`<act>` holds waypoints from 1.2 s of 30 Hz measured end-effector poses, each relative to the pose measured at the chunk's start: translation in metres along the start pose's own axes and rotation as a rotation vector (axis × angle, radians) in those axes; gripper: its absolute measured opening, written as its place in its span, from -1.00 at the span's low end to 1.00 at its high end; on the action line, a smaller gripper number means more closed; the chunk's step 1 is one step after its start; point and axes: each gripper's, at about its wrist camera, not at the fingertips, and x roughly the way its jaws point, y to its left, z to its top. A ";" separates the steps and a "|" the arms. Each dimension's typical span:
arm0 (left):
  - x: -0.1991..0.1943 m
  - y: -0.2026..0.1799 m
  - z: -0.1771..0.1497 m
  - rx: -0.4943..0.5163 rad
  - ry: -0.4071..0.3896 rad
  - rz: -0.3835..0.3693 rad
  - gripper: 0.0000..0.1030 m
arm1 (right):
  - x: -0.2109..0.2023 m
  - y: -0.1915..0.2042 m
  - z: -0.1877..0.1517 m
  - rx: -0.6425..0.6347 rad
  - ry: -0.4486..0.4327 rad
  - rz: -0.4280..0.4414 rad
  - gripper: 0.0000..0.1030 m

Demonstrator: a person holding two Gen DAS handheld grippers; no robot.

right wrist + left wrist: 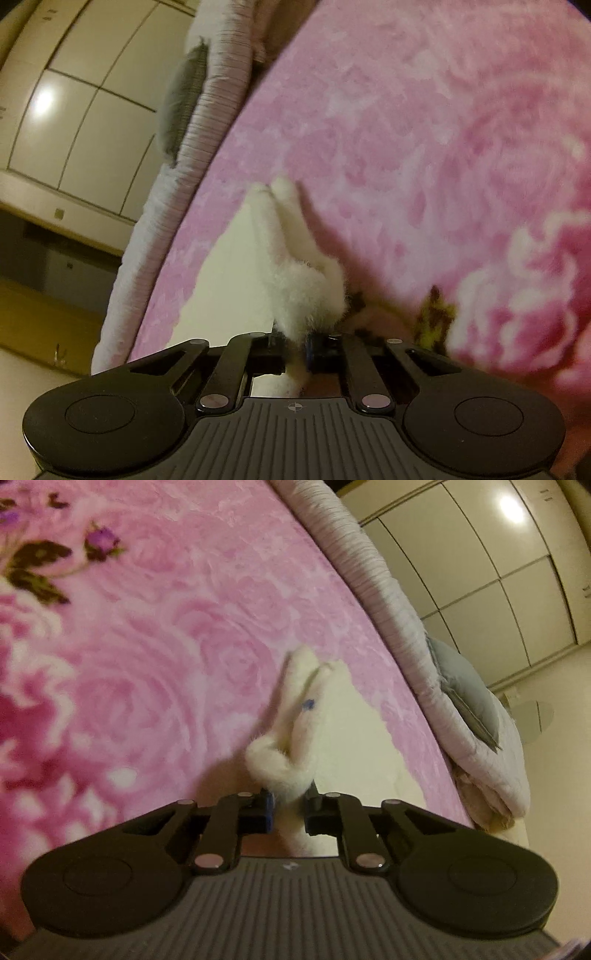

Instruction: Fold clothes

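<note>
Pink rose-patterned fleece bedding (155,635) is filling most of both wrist views, with a pale striped quilt (369,572) bunched along its far edge and a grey pillow (461,690) lying against that quilt. Cream wardrobe panels (498,572) are standing behind, catching a bright spot of lamp glare.

A white fluffy garment (291,746) is lying on the blanket near the quilt side, and a folded edge of it is being pinched at both ends. In the left wrist view its bunched ridge is running away from the camera along the line of the fingers, leaning slightly rightward; a small blue mark is showing partway up it. In the right wrist view the same ridge (295,280) is also stretching forward from the gripper, narrowing toward a pair of soft tips.

The left gripper (289,806) is clamping down narrowly on a thick tuft of the fleece. The right gripper (295,356) is likewise squeezing the fabric, its jaws drawn close with only the cloth between them.
</note>
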 end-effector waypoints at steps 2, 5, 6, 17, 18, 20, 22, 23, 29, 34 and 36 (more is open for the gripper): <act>-0.010 0.002 -0.008 0.030 0.010 0.009 -0.79 | -0.014 -0.002 0.000 -0.004 0.010 0.003 -0.86; -0.026 0.005 -0.020 0.074 0.024 0.021 -0.75 | -0.037 -0.014 -0.003 -0.021 0.044 -0.006 -0.85; -0.031 0.006 -0.024 0.089 0.029 0.026 -0.72 | -0.040 -0.021 -0.003 -0.023 0.063 -0.018 -0.84; -0.070 -0.047 -0.047 0.498 -0.066 0.269 -0.52 | -0.095 0.003 -0.025 -0.463 -0.070 -0.225 -0.42; -0.066 -0.053 -0.054 0.542 -0.053 0.280 -0.49 | -0.093 0.011 -0.034 -0.539 -0.086 -0.236 -0.42; -0.059 -0.065 -0.066 0.629 -0.027 0.302 -0.48 | -0.081 0.017 -0.049 -0.638 -0.077 -0.257 -0.42; -0.061 -0.071 -0.076 0.656 -0.020 0.321 -0.47 | -0.065 0.013 -0.062 -0.681 -0.020 -0.334 -0.42; -0.063 -0.074 -0.080 0.669 -0.017 0.331 -0.48 | -0.059 0.010 -0.065 -0.677 0.004 -0.381 -0.42; -0.071 -0.091 -0.107 0.748 0.004 0.389 -0.49 | -0.080 0.028 -0.085 -0.715 0.038 -0.380 -0.41; -0.079 -0.106 -0.130 0.814 0.022 0.438 -0.43 | -0.075 0.047 -0.109 -0.773 0.096 -0.345 -0.39; -0.083 -0.113 -0.138 0.836 0.025 0.438 -0.42 | -0.076 0.051 -0.119 -0.786 0.110 -0.341 -0.39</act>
